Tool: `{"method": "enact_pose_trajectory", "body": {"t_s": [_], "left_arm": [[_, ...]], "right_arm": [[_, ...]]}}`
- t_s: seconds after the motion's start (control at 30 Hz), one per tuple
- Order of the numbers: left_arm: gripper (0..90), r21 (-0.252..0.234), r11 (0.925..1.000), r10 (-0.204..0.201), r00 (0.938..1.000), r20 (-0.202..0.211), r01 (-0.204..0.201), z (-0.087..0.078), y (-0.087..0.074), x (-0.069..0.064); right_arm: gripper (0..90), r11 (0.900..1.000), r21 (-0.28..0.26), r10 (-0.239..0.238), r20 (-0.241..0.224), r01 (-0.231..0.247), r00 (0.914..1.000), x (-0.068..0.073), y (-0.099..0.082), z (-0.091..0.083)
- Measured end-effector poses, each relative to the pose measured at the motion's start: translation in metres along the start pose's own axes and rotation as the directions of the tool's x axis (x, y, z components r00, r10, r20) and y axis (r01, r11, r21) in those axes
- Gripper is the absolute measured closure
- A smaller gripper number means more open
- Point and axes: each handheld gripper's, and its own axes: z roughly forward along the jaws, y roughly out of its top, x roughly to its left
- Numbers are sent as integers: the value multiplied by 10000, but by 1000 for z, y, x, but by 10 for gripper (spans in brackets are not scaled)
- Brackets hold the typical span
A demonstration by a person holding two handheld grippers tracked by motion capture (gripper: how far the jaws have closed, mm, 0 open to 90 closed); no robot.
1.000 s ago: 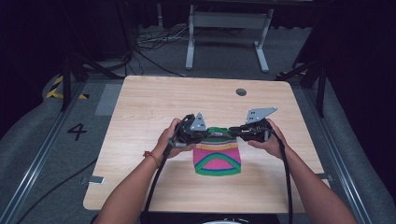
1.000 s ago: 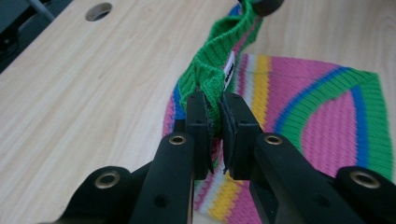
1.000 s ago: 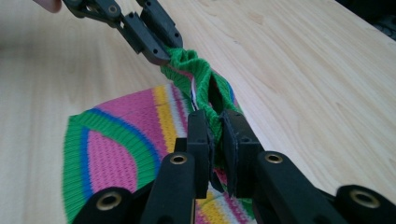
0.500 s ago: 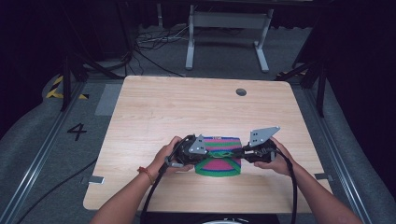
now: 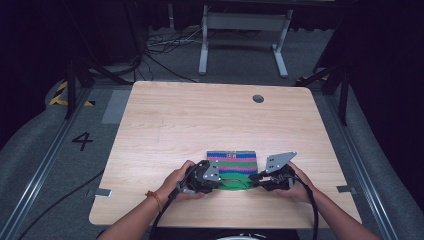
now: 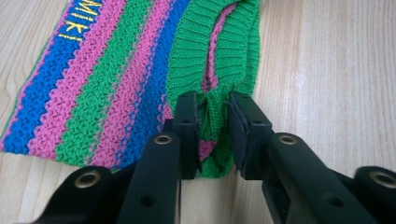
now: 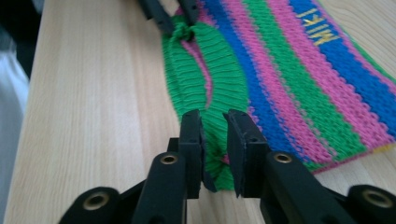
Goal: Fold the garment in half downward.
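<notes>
The surface [image 5: 165, 125] is carrying the striped knit garment [image 5: 232, 160], lying flat near its front edge. Each tool, left [image 5: 218, 181] and right [image 5: 255, 177], is just parting narrowly around the green ribbing; let both free evenly, then lift straight off to avoid dragging.
</notes>
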Motion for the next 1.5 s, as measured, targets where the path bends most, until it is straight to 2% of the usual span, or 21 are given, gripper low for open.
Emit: {"method": "enact_pose_trajectory", "body": {"t_s": [0.1, 0.17, 0.23, 0.27, 0.4, 0.47, 0.57, 0.63, 0.73, 0.8, 0.93, 1.03, 1.13, 1.3, 1.43, 1.5], "left_arm": [[686, -219, 9996, 180, 9998, -128, -182, 3, -4, -2], [686, -422, 9991, 77, 9998, -173, -84, 4, -6, -1], [674, -524, 9986, -52, 9990, -443, 28, 5, -8, 2], [668, -572, 9981, -271, 9982, -534, 241, 6, -9, 4], [667, -664, 9971, -420, 9965, -719, 372, 7, -11, 13], [666, -751, 9966, -381, 9965, -741, 325, 8, -11, 15], [665, -748, 9961, -517, 9957, -770, 459, 9, -10, 15], [658, -518, 9983, -313, 9959, -844, 270, 8, -8, 15], [561, -333, 9974, -664, 9955, -672, 643, 5, -4, 15], [537, -364, 9971, -697, 9955, -636, 675, 4, -4, 16], [485, -293, 9963, -826, 9951, -552, 811, -2, -4, 18], [413, -353, 9947, -995, 9914, -850, 968, -8, -3, 19], [376, -424, 9944, -1014, 9884, -1129, 971, -17, -4, 19], [327, 8, 9938, -1099, 9837, -1427, 1111, -27, -9, 21], [291, 261, 9947, -944, 9826, -1601, 998, -39, -14, 21], [252, 347, 9947, -903, 9824, -1635, 972, -49, -19, 20]], "right_arm": [[712, 10000, -14, 28, 188, -28, 9998, 1, -1, 2], [696, 10000, 2, -12, 428, 12, 9991, 3, 0, 5], [664, 9997, 192, -180, 664, 168, 9976, 3, -2, 10], [660, 9999, 106, -143, 737, 136, 9972, 2, -4, 11], [667, 9997, -257, 70, 921, -47, 9957, -5, -8, 14], [669, 9997, -243, -74, 1128, 102, 9936, -6, -8, 15], [672, 9995, -169, -249, 1374, 275, 9902, -6, -7, 16], [670, 9995, -120, -282, 1408, 302, 9896, -6, -6, 16], [628, 9998, -10, -186, 1348, 190, 9907, -7, -5, 13], [613, 9999, -35, -107, 1330, 113, 9911, -7, -4, 12], [544, 9999, -50, -134, 1676, 144, 9858, -8, -1, 2], [504, 9997, -61, -238, 1895, 254, 9816, -9, 1, -7], [463, 9991, 89, -432, 2245, 423, 9735, -7, 3, -15], [408, 9974, 424, -670, 2591, 579, 9635, -2, 5, -27], [364, 9954, 704, -821, 2729, 653, 9585, 2, 5, -39], [338, 9957, 763, -732, 2861, 535, 9554, 4, 1, -46]]}}
